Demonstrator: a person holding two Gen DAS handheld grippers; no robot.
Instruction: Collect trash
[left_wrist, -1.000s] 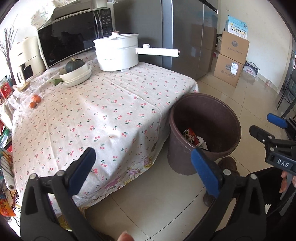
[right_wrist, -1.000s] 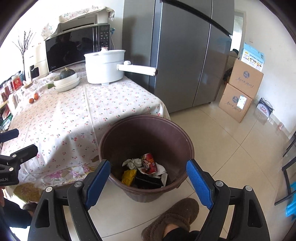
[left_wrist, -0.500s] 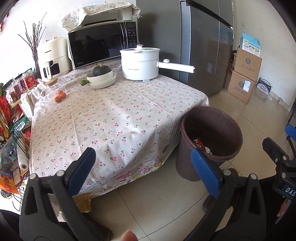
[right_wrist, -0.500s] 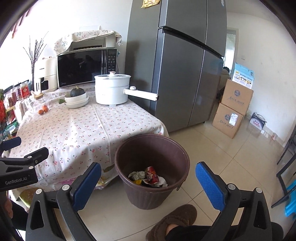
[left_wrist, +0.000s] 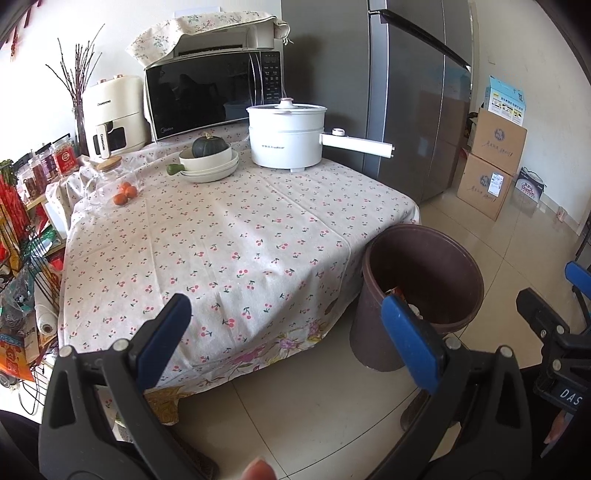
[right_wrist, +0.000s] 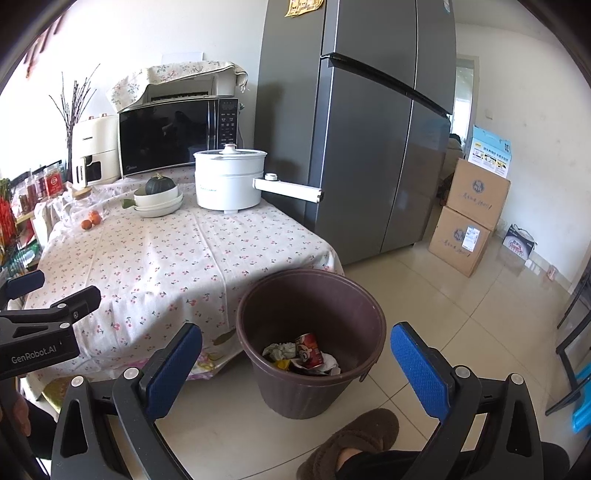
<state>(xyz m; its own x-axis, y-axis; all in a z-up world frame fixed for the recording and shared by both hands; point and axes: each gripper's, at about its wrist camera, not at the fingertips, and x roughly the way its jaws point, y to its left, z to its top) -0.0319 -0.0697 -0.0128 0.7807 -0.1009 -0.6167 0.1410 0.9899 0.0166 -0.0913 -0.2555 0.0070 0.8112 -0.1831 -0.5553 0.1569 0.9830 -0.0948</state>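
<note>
Change since the earlier frames: both views have drawn back and risen, so the table and bin sit smaller and farther off, and more of the microwave and fridge is in frame; the right gripper (right_wrist: 295, 354) has just been opening, nothing between its jaws. Item: trash bin (right_wrist: 308, 391), dark brown, round, tapered, on the tiled floor at lower centre of the right view, touching the hanging edge of the tablecloth (left_wrist: 236, 236). Contents: trash (right_wrist: 301, 354), comprising crumpled pale paper, a red printed can and yellow and dark wrappers, low in the bin. In the left view the bin (left_wrist: 436, 266) stands at centre right; most of its contents are hidden behind its near wall and a blue finger pad. Left gripper (left_wrist: 284, 332): jaws wide apart, empty. Right gripper: jaws wide apart, empty, framing the bin. Cut off: a brown slipper (right_wrist: 347, 443) at the bottom edge of the right view. Writing: "GenRobot.AI" on the left gripper's body at lower left of the right view; "DAS" on the other gripper at lower right of the left view; print on the cardboard boxes (right_wrist: 469, 218) too small to read.
</note>
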